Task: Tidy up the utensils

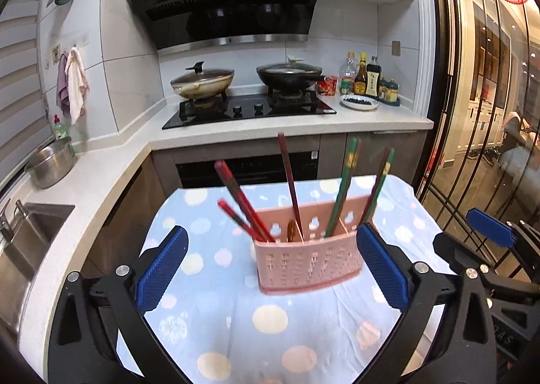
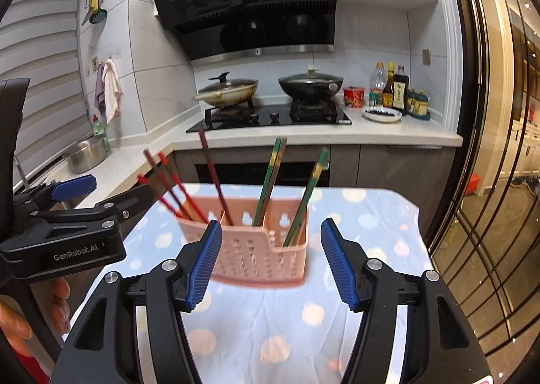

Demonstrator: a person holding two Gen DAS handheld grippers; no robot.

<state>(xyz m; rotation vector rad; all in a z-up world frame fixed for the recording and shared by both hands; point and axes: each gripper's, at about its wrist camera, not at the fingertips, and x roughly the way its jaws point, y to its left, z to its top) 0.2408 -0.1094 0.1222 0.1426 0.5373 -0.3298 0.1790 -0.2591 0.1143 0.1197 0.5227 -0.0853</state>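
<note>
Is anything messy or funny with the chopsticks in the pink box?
Nothing is spilled or broken. The pink holder stands upright on the dotted cloth. The red chopsticks lean far left while the green chopsticks lean right, so they splay apart untidily. One dark red chopstick stands alone in the middle.

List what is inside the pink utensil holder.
The pink utensil holder has red chopsticks in its left compartment, one dark red chopstick in the middle and green chopsticks on the right. Its walls hide their lower ends and the bottom.

Perforated plastic holder (image 1: 308,261) on soft cloth (image 1: 216,316).
</note>
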